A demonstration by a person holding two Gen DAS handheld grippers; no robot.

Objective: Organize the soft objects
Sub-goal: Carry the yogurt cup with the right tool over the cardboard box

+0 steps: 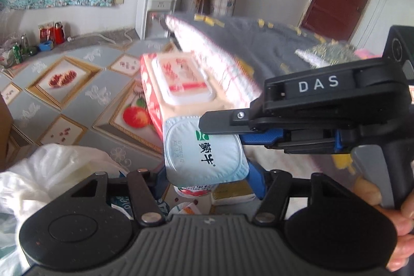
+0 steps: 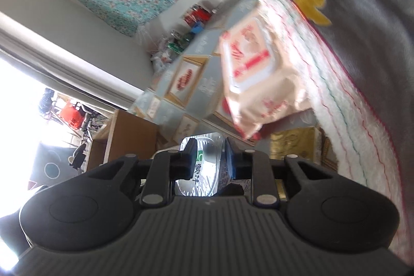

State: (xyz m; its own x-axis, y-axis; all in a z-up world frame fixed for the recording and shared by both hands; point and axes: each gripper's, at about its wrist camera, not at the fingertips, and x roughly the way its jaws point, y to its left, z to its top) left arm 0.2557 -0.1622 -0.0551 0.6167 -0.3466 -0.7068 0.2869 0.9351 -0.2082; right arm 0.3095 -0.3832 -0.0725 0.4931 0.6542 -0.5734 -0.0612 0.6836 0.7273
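Yogurt cup (image 1: 204, 149) sat pinched in left gripper (image 1: 207, 172) — right gripper (image 1: 222, 127) clamped its foil rim. Handover step, judging; next needs one gripper releasing.

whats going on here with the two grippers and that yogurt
A person holds a gripper in each hand. The left gripper has a yogurt cup between its jaws, foil lid up. The right gripper comes in from the side, its jaws closed on the lid's edge. A wipes pack and a folded blanket lie behind, on a patterned sheet.
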